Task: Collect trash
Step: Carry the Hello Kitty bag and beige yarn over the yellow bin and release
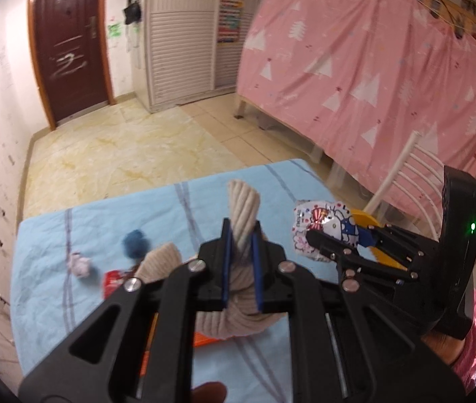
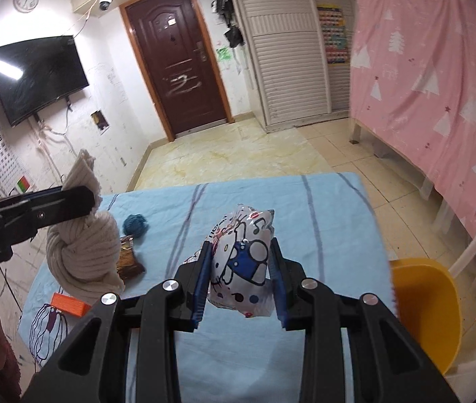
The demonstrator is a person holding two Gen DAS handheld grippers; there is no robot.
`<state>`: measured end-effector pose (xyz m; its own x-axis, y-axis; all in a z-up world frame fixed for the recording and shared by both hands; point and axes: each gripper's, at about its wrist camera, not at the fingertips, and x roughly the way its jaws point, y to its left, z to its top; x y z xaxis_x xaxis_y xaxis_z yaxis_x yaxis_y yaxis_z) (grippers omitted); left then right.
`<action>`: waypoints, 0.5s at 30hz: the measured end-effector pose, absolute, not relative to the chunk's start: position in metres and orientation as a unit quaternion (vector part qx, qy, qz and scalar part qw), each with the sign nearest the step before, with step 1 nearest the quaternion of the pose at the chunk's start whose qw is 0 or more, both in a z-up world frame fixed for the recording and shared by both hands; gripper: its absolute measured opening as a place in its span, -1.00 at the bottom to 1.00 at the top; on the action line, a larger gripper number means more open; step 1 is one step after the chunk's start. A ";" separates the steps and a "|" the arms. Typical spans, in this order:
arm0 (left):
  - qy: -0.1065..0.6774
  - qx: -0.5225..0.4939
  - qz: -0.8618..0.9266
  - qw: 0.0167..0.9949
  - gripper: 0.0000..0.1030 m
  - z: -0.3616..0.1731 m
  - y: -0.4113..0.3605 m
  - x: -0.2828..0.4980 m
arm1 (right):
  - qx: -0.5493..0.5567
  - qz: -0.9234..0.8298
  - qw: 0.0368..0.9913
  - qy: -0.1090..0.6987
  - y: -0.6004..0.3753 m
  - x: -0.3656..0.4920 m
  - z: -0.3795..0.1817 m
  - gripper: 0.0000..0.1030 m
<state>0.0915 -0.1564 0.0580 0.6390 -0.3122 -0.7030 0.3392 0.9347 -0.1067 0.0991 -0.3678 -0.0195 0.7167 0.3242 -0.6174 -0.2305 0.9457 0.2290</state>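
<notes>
My left gripper (image 1: 242, 235) is shut on a knotted beige ribbed cloth (image 1: 243, 208) and holds it above the blue-sheeted table (image 1: 70, 299). The cloth also shows in the right wrist view (image 2: 85, 252). My right gripper (image 2: 242, 262) is shut on a crumpled white cartoon-print wrapper (image 2: 243, 268), held above the table; it shows in the left wrist view (image 1: 321, 231) too. A yellow bin (image 2: 426, 309) stands just past the table's right edge. On the table lie a blue fluff ball (image 2: 135, 223), a brown snack wrapper (image 2: 128, 258), a pink fluff ball (image 1: 81, 263) and an orange block (image 2: 70, 304).
A white chair (image 1: 405, 181) stands beside the bin. A bed with a pink curtain (image 2: 439, 84) fills the right side. A brown door (image 2: 177, 57), a white slatted wardrobe (image 2: 288, 50) and a wall television (image 2: 36, 74) lie beyond the tiled floor (image 2: 238, 154).
</notes>
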 end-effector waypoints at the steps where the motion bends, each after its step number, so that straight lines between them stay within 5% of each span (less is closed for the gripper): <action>1: 0.387 0.019 -0.186 0.903 -0.81 0.057 -0.164 0.092 | 0.072 0.143 0.925 0.345 -0.377 0.098 -0.020 -0.49; 15: 0.402 0.041 -0.236 0.884 -0.81 0.040 -0.247 0.091 | 0.114 0.085 0.929 0.342 -0.468 0.082 -0.040 -0.49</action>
<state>0.0911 -0.2468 0.0399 0.5647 -0.3836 -0.7307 0.4501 0.8853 -0.1169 0.0822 -0.4678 -0.0400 0.7511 0.2358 -0.6167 -0.0794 0.9595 0.2702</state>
